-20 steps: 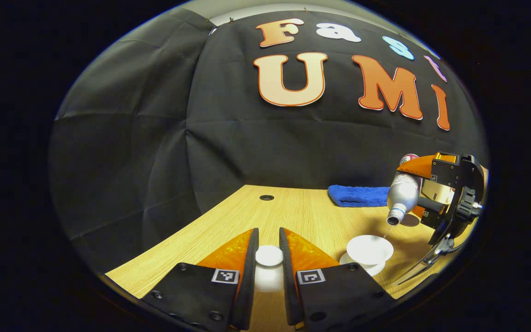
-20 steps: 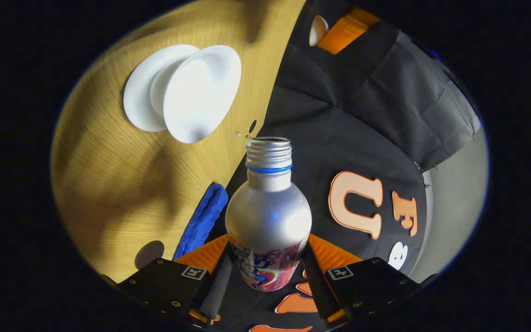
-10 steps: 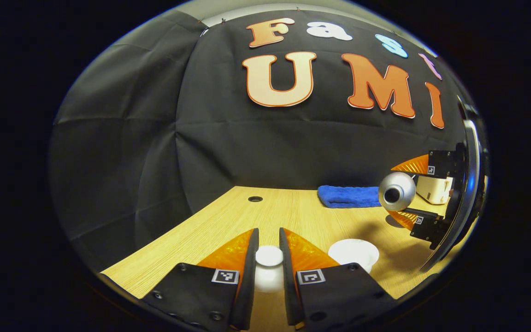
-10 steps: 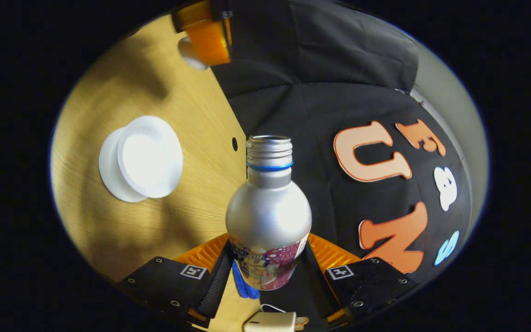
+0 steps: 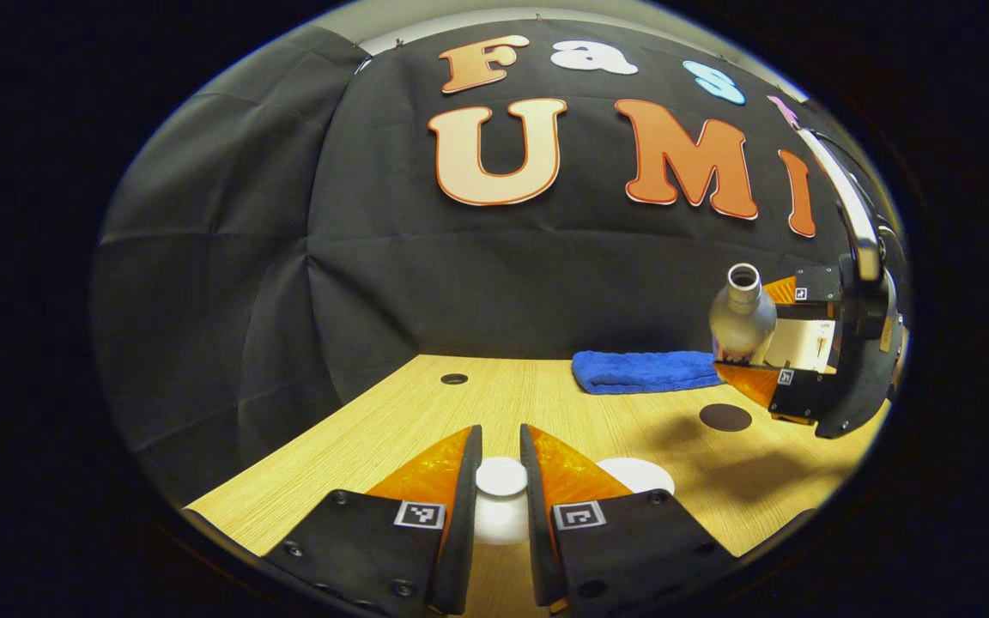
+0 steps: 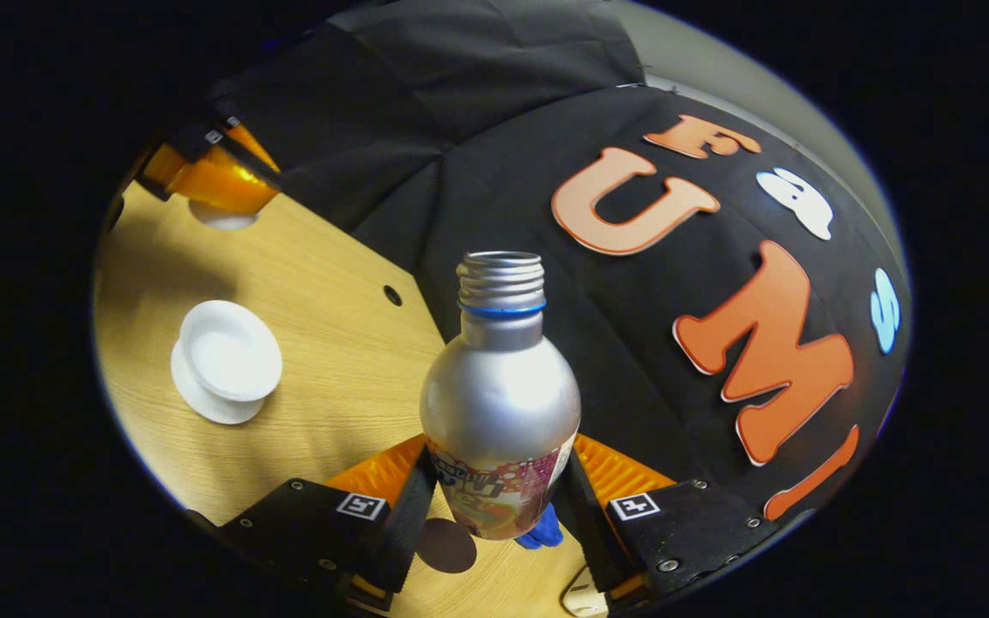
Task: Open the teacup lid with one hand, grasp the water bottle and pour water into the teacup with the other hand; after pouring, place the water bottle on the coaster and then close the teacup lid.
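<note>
My left gripper (image 5: 501, 434) is shut on the white teacup lid (image 5: 501, 477) and holds it above the table's near edge. The open white teacup (image 5: 637, 473) shows just right of its fingers; in the right gripper view the teacup (image 6: 230, 354) stands on its saucer (image 6: 203, 403). My right gripper (image 6: 499, 450) is shut on the silver water bottle (image 6: 500, 395), which is nearly upright with an uncapped neck. From the left gripper view the bottle (image 5: 742, 311) hangs in the air at the right. The dark round coaster (image 5: 725, 417) lies on the table below it, and the coaster (image 6: 447, 545) shows under the bottle's base.
A folded blue towel (image 5: 642, 372) lies at the back of the wooden table (image 5: 546, 403), against the black cloth wall. A small cable hole (image 5: 453, 378) sits at the back left. The left gripper (image 6: 203, 176) with the lid (image 6: 221, 215) hovers beyond the teacup.
The bottle has swung from neck-down over the teacup to nearly upright and moved right, away from the cup and over the coaster. The left gripper still holds the lid.
</note>
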`<state>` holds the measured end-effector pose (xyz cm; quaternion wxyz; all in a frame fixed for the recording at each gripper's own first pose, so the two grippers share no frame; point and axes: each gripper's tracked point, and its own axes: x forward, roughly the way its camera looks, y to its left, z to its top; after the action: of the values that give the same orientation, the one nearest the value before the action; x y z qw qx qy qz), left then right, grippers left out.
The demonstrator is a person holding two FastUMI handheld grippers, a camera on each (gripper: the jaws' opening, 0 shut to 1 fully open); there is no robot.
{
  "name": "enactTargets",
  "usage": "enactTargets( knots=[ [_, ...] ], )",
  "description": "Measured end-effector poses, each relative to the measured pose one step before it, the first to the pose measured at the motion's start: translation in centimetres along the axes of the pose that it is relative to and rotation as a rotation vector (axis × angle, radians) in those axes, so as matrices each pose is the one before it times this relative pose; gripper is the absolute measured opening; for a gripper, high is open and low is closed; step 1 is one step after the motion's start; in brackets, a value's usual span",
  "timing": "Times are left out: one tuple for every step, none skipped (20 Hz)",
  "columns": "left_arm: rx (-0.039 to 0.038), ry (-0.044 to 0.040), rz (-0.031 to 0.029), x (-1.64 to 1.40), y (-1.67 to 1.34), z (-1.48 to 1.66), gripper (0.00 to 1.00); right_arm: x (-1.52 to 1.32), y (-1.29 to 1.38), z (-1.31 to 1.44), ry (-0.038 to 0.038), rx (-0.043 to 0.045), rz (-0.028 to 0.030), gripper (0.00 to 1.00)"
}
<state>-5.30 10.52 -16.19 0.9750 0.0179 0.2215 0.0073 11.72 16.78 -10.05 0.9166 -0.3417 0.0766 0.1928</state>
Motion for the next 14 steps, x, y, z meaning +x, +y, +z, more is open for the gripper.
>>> enactTargets(
  knots=[
    [0.00211,-0.00218,-0.00179,-0.007,-0.332,0.142,0.31,0.131,-0.389,-0.981,0.01493,0.0345,-0.00515,0.8],
    [0.00066,-0.0036,-0.00326,-0.014,-0.247,0.136,0.32,0.228,-0.249,-0.726,0.0103,0.0325,-0.00268,0.8],
    [0.0017,0.00082,-0.00339,0.096,-0.416,-0.03,0.32,0.307,-0.463,-0.592,0.00756,0.03853,-0.00427,0.8],
    [0.00293,0.00007,-0.00085,0.027,-0.329,0.053,0.32,-0.027,-0.162,-0.554,0.00699,0.03485,-0.00223,0.8],
    [0.0028,-0.0006,-0.00219,0.084,-0.342,-0.014,0.31,0.081,-0.338,-0.612,0.00976,0.03656,-0.00307,0.8],
    [0.00203,-0.00195,-0.00202,0.024,-0.335,0.24,0.31,0.945,0.999,-0.063,0.00867,0.03198,0.00137,0.8],
    [0.00222,-0.00229,-0.00246,0.099,-0.225,0.169,0.32,0.211,-0.084,-0.377,0.00512,0.02867,-0.0002,0.8],
    [0.00235,-0.00378,-0.00071,0.047,-0.268,0.171,0.32,0.226,-0.339,-0.445,0.00577,0.02616,-0.00036,0.8],
    [0.00014,-0.00287,-0.00309,0.013,-0.27,0.065,0.32,0.04,-0.265,-0.32,0.00391,0.0251,0.00122,0.8],
    [0.00052,-0.00007,-0.00319,-0.049,-0.418,0.09,0.32,-0.132,-0.335,-0.461,0.00622,0.02525,-0.00078,0.8],
    [-0.00081,-0.00095,-0.00262,0.218,-0.256,0.072,0.32,-0.097,-0.286,-0.372,0.00563,0.02146,0.0043,0.8],
    [-0.00048,-0.00002,-0.00171,-0.076,-0.289,0.038,0.32,0.071,-0.434,-0.28,0.00434,0.02092,-0.00204,0.8],
    [-0.00162,-0.00178,-0.00165,0.114,-0.205,-0.037,0.32,0.122,-0.033,-0.192,0.00373,0.02132,0.00844,0.8],
    [-0.00195,-0.00179,-0.0053,0.045,-0.28,0.065,0.32,0.094,-0.18,-0.303,0.0014,0.02336,0.00374,0.8]
  ],
)
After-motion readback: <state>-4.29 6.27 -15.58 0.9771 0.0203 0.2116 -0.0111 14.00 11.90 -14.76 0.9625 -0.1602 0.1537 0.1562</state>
